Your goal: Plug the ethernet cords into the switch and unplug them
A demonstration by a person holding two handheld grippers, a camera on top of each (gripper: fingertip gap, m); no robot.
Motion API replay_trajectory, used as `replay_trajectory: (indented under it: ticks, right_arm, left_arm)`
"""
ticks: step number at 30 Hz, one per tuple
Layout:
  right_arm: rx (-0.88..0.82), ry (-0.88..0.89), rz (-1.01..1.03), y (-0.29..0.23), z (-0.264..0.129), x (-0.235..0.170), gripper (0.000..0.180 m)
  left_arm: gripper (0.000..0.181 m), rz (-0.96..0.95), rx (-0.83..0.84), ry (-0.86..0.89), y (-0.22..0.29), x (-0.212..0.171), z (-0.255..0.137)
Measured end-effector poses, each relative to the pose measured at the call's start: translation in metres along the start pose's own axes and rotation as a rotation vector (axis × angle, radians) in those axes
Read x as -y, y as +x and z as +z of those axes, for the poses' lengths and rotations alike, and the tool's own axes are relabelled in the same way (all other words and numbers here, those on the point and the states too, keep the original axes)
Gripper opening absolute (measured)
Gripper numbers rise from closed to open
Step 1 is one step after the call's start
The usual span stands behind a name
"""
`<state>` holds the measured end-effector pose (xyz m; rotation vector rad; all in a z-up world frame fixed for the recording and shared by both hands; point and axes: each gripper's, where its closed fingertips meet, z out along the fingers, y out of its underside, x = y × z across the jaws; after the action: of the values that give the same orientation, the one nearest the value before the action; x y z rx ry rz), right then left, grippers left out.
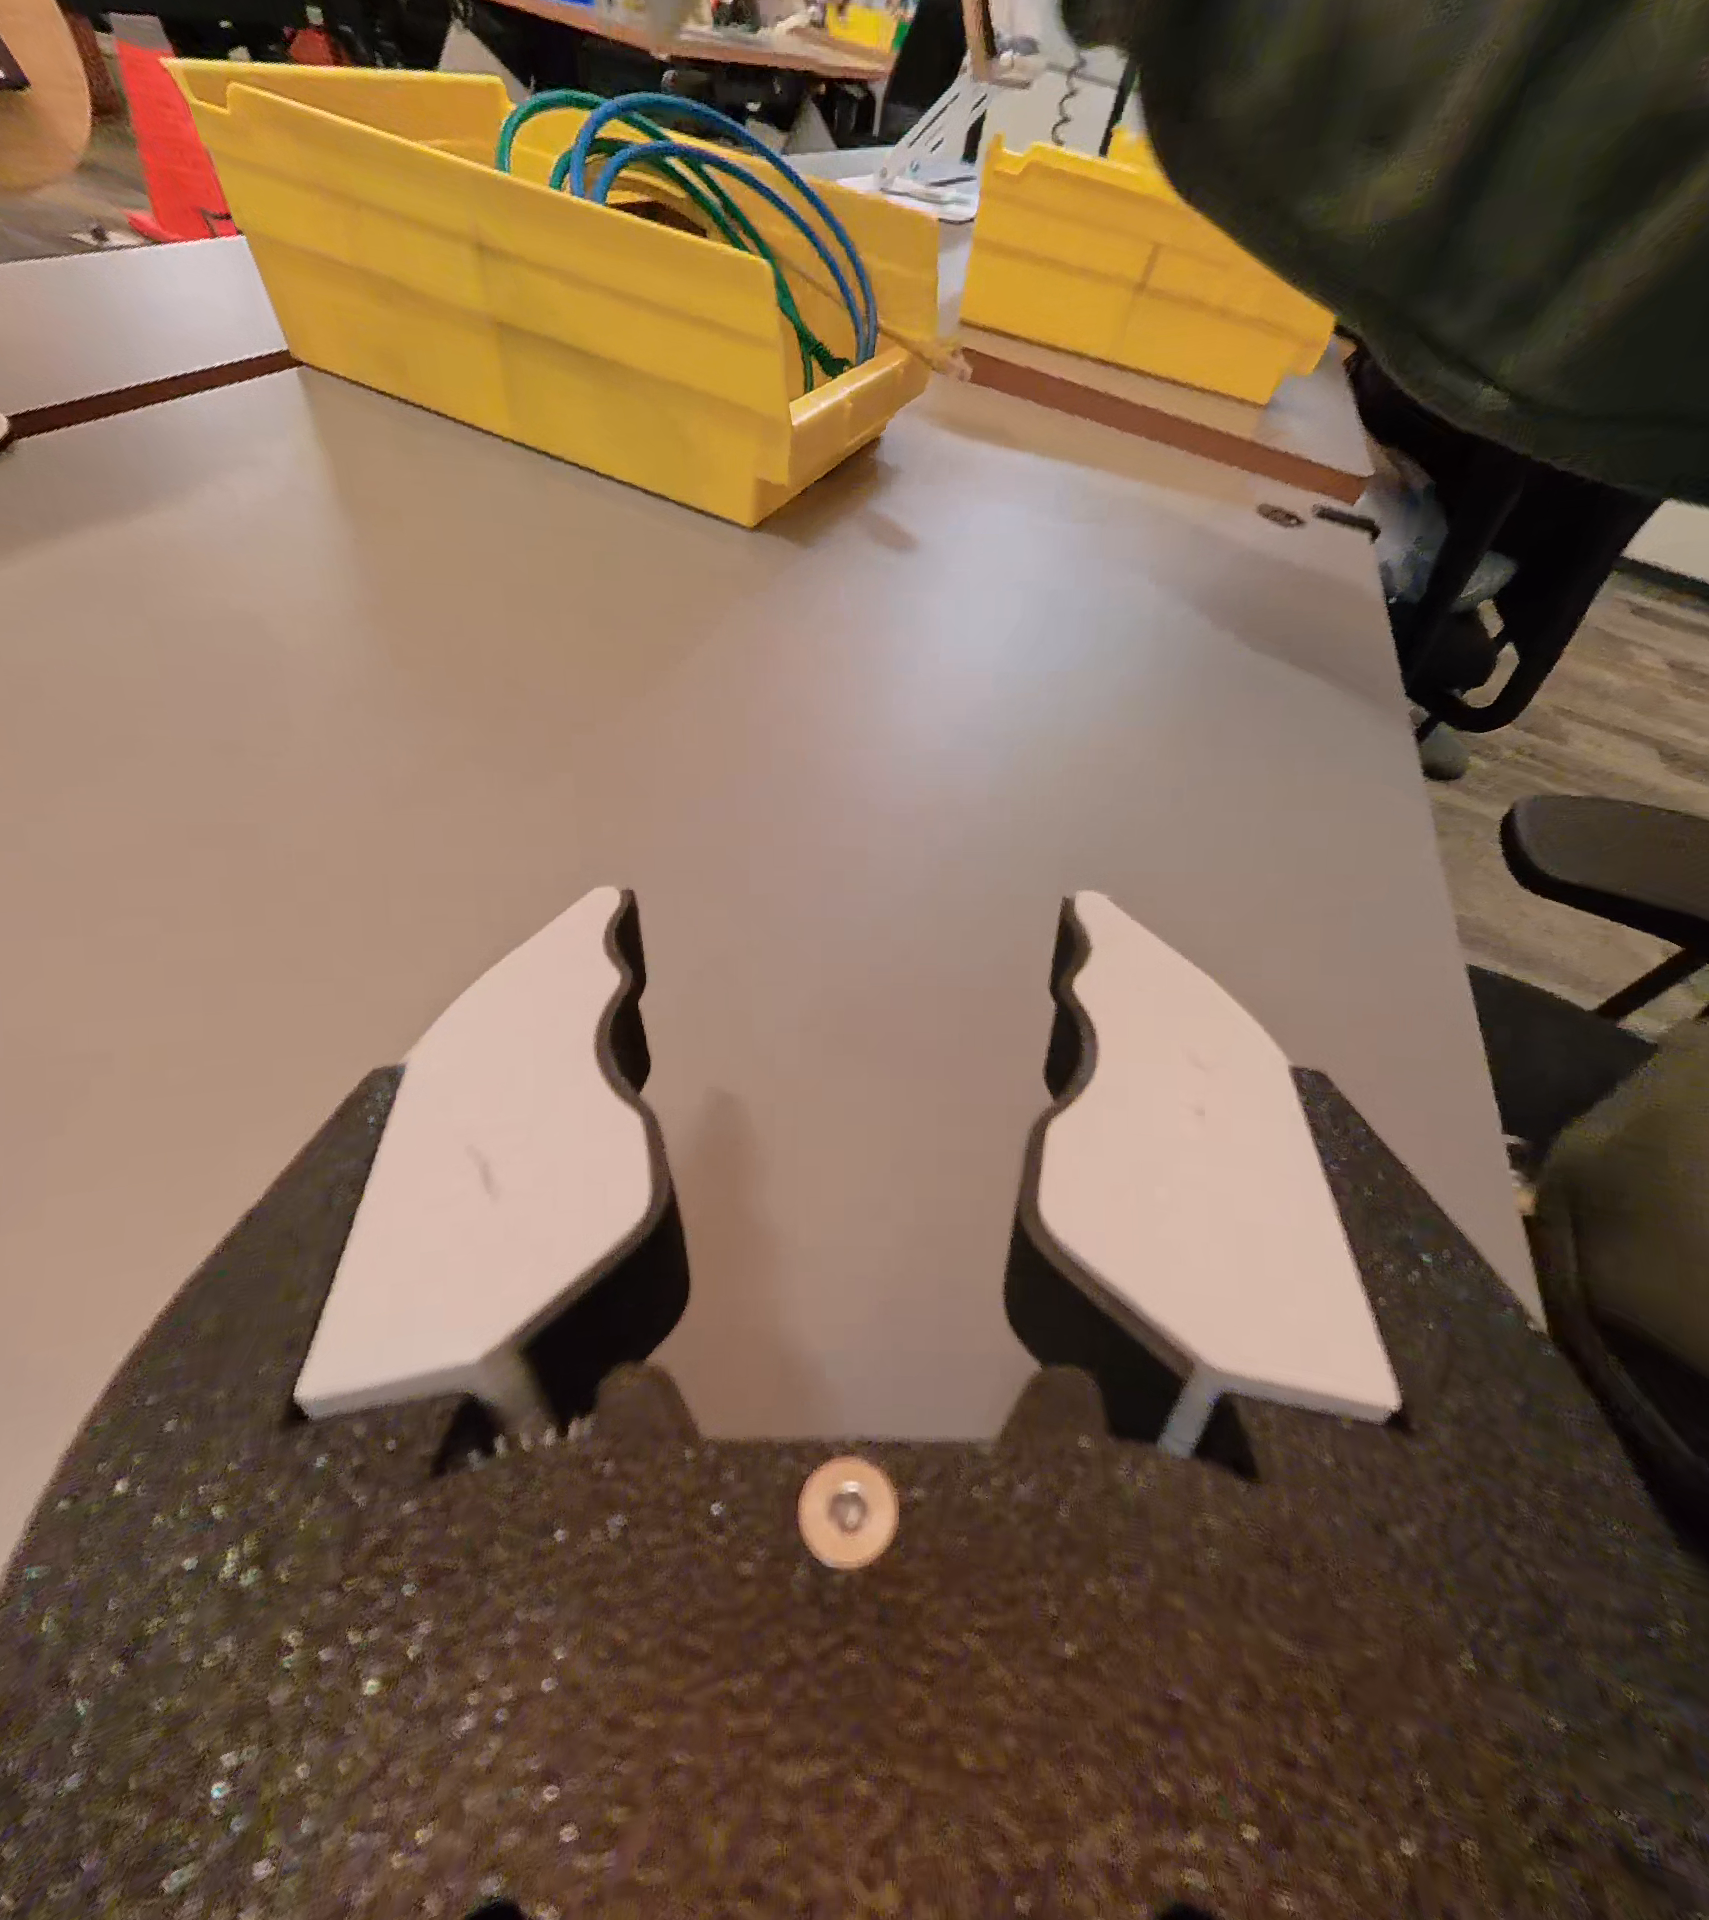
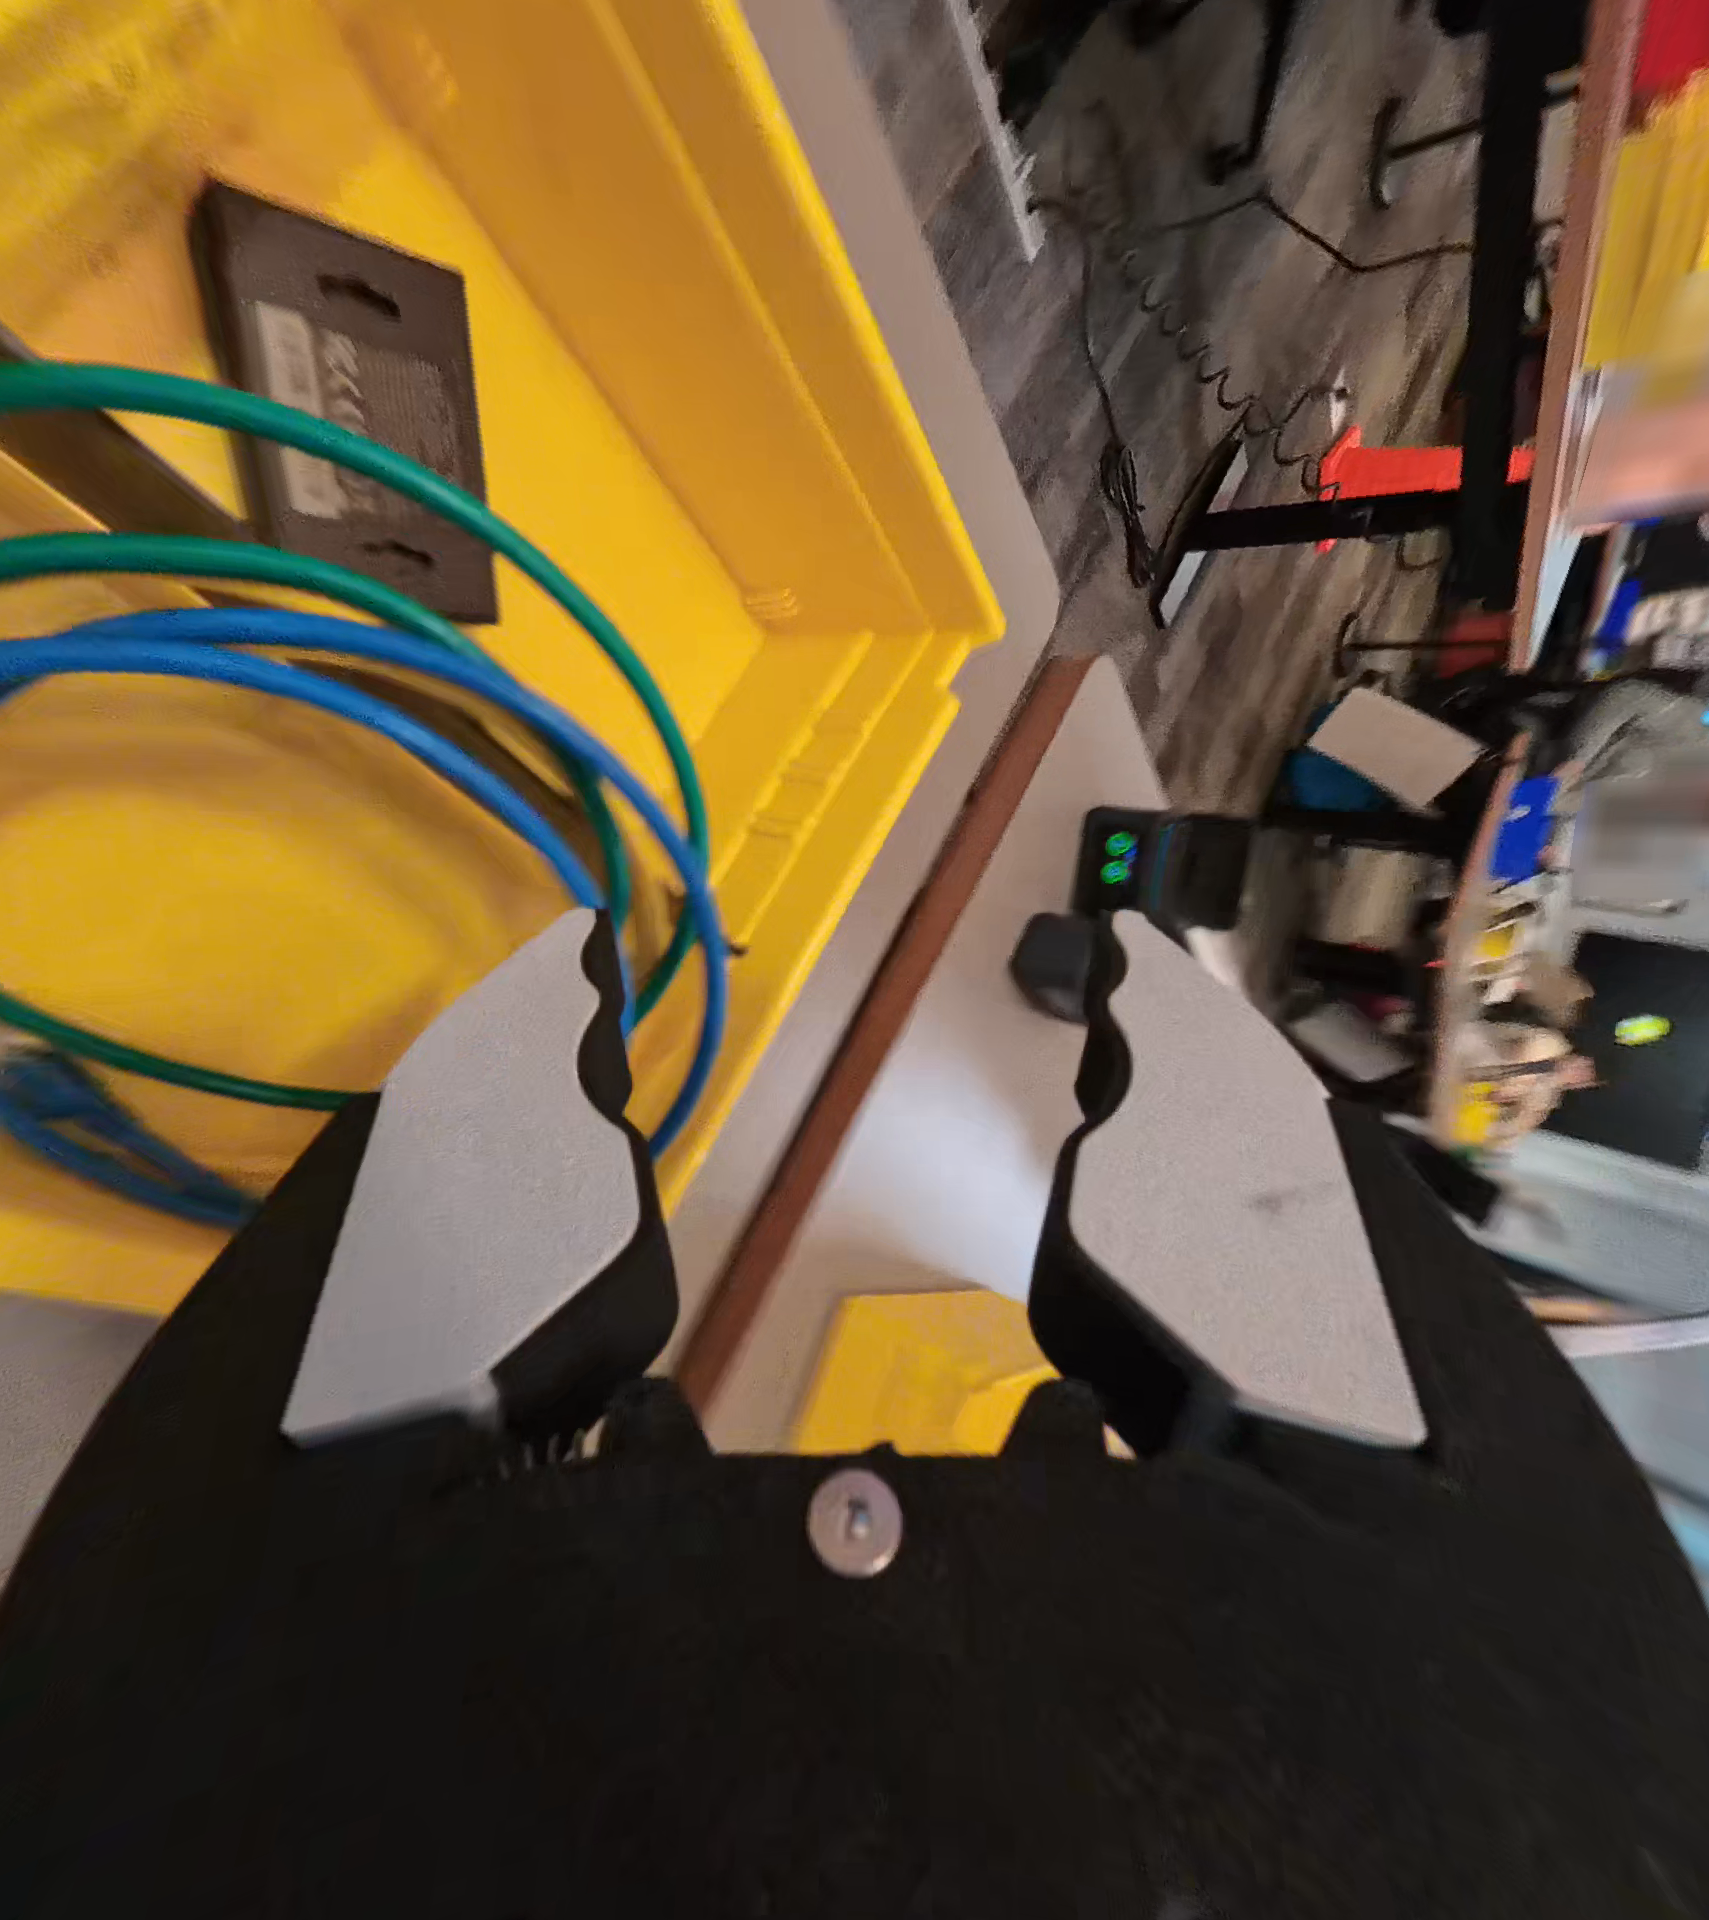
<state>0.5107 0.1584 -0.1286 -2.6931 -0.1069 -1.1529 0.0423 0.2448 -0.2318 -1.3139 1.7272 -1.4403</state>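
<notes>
A yellow bin stands on the grey table ahead of my left gripper, which is open and empty low over the table. Coiled blue cords and green cords rise out of the bin. In the right wrist view the same bin is seen from above and tilted; a black switch leans inside it, with the blue cords and green cords looped in front of it. My right gripper is open and empty over the bin's edge.
A second yellow bin sits on the far table behind a brown table edge. A person's dark sleeve hangs over the right side. Office chairs stand at the table's right edge. A black device with green lights sits beyond the bin.
</notes>
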Motion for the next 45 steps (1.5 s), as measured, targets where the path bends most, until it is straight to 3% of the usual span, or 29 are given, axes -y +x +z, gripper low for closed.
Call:
replay_trajectory:
  ticks: [5,8,14,19,24,29,37,40,45]
  right_arm:
    - [-0.001,0.196,0.52,-0.045,-0.051,-0.074,0.084]
    - [0.014,0.243,0.652,-0.086,-0.065,-0.113,0.092]
    - [-0.058,0.221,0.745,-0.136,-0.081,-0.164,0.1]
    - [-0.104,0.239,0.754,-0.145,-0.082,-0.169,0.1]
    - [-0.149,0.225,0.735,-0.136,-0.084,-0.173,0.1]
    - [-0.186,0.174,0.697,-0.134,-0.082,-0.184,0.101]
    - [-0.135,0.209,0.721,-0.14,-0.074,-0.177,0.101]
    - [-0.093,0.221,0.718,-0.146,-0.067,-0.173,0.101]
    - [-0.051,0.248,0.731,-0.15,-0.06,-0.168,0.101]
  left_arm:
    - [0.079,0.035,0.127,-0.028,-0.01,0.0,0.011]
    - [0.083,0.048,0.205,-0.044,-0.015,0.003,0.024]
    - [0.087,-0.003,0.328,-0.085,-0.025,0.038,0.069]
    - [0.093,-0.131,0.249,-0.168,-0.02,0.087,0.129]
    - [0.097,-0.137,0.283,-0.252,-0.038,0.138,0.185]
    - [0.088,-0.236,0.326,-0.351,-0.067,0.167,0.243]
    - [0.08,-0.411,0.399,-0.606,-0.087,0.121,0.318]
    - [0.062,-0.349,0.53,-0.691,-0.106,0.096,0.323]
    - [0.037,-0.349,0.545,-0.675,-0.117,0.076,0.332]
